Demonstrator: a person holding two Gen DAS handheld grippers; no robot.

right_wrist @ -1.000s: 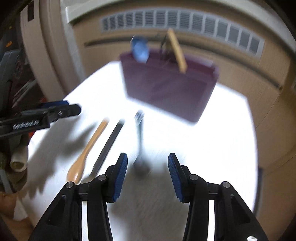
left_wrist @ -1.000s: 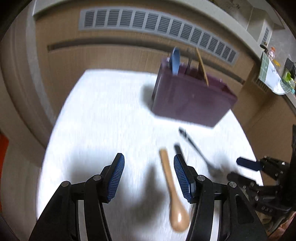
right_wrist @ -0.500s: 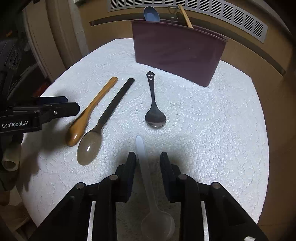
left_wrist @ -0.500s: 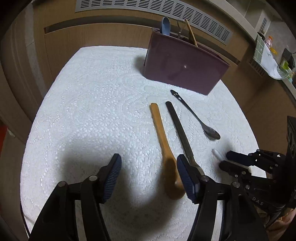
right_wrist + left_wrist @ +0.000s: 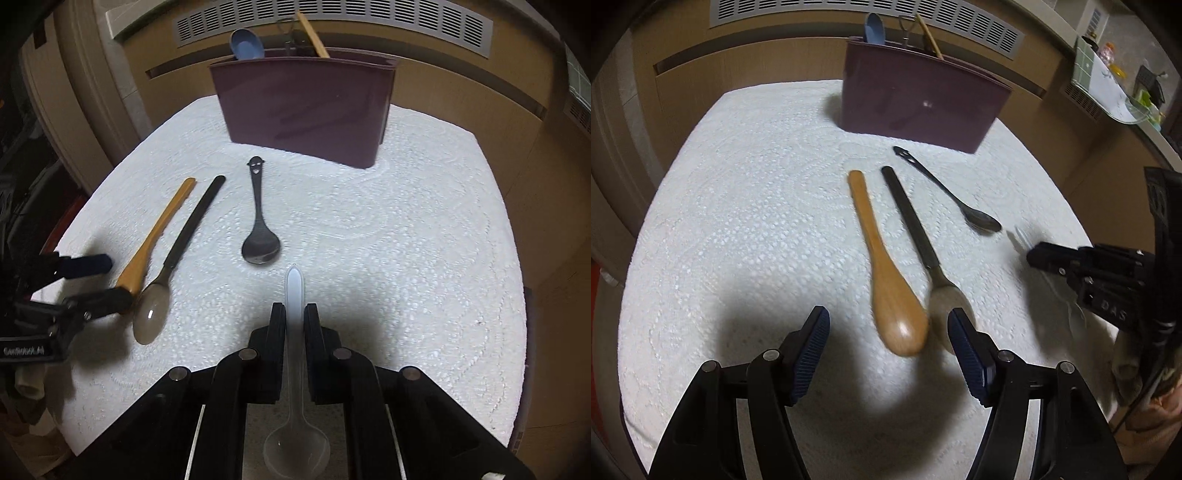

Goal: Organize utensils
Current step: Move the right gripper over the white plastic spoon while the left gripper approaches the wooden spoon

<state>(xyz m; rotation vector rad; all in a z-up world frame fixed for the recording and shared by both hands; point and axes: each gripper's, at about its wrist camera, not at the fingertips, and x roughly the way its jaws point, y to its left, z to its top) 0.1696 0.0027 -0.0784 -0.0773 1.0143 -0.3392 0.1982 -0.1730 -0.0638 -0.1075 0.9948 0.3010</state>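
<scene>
Between the pads of your right hand-held gripper sits the handle of a translucent white plastic spoon: the jaws are clamped tight on it, the handle tip pokes out ahead of the fingers, and the bowl lies back under the gripper body, close to the lens. Your left hand-held gripper is partly spread with nothing between its ribbed blue pads; it hangs over the bowl ends of two spoons, and its right pad overlaps the bowl of one. Those two lie side by side on the white lace-textured cloth covering the bench: a light brown wooden spoon on the left, and just beside it a spoon with a flat black handle and a pale greyish bowl. Further right lies a dark metal spoon with a smiley face cut into its handle end, apart from the others, its bowl near the plastic spoon's handle tip. At the far side of the bench stands a dark purple rectangular utensil holder, upright, with a blue spoon, a dark wire-like utensil and a wooden stick rising from its top.
</scene>
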